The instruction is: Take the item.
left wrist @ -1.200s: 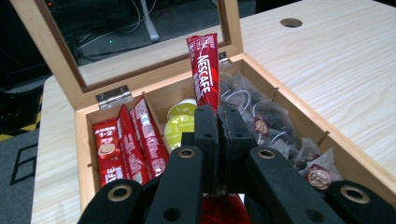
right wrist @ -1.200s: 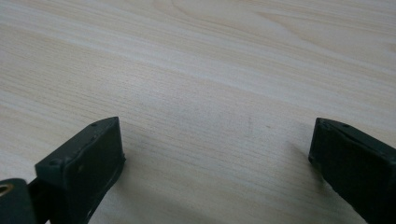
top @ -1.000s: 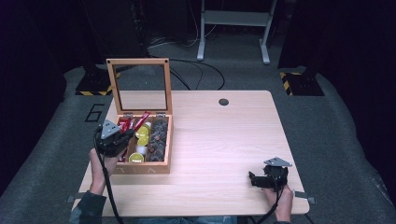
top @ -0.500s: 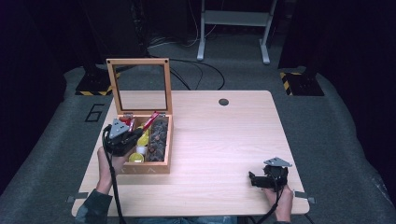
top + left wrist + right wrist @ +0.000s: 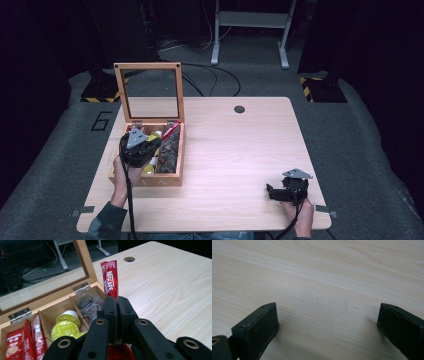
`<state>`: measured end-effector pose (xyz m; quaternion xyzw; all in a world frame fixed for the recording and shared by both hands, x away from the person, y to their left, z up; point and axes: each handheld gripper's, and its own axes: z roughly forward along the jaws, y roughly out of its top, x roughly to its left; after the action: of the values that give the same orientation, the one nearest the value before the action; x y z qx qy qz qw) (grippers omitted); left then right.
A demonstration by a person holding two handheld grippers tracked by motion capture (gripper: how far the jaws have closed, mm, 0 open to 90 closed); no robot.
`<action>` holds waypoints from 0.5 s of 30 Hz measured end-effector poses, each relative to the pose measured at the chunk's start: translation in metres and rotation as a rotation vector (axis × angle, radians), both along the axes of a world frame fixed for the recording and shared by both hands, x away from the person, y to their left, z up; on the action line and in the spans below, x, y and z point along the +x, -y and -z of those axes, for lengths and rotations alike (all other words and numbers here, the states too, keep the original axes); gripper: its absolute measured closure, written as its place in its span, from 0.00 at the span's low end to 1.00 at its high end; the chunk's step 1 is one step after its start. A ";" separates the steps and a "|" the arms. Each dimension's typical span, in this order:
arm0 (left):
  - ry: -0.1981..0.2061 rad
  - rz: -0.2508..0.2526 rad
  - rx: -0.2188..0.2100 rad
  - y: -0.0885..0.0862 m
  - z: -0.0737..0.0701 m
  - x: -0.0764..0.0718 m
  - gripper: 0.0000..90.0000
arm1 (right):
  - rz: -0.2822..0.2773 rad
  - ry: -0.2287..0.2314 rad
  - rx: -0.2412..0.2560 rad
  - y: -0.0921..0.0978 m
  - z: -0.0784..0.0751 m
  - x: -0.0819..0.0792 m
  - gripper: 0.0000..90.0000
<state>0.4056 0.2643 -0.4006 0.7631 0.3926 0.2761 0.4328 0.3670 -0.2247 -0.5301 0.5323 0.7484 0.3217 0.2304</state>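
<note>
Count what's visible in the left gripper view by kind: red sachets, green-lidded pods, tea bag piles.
Red Nescafe sachets: 3, one clamped in the left gripper, two in the wooden box
Green-lidded pods: 2 clear, a third edge hints at more
Tea bag piles: 1
Total: 6
</note>
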 end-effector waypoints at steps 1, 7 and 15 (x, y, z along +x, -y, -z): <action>0.003 0.005 -0.002 0.002 0.000 0.000 0.96 | 0.000 0.000 0.000 0.000 0.000 0.000 0.03; -0.004 0.027 0.008 0.012 0.002 0.002 0.96 | 0.001 0.000 -0.001 0.000 0.000 0.000 0.03; -0.011 0.049 0.009 0.025 0.006 0.005 0.96 | 0.008 0.002 0.003 -0.001 0.000 0.000 0.03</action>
<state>0.4102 0.2390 -0.4062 0.7760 0.3748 0.2629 0.4338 0.3671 -0.2240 -0.5302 0.5351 0.7457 0.3223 0.2317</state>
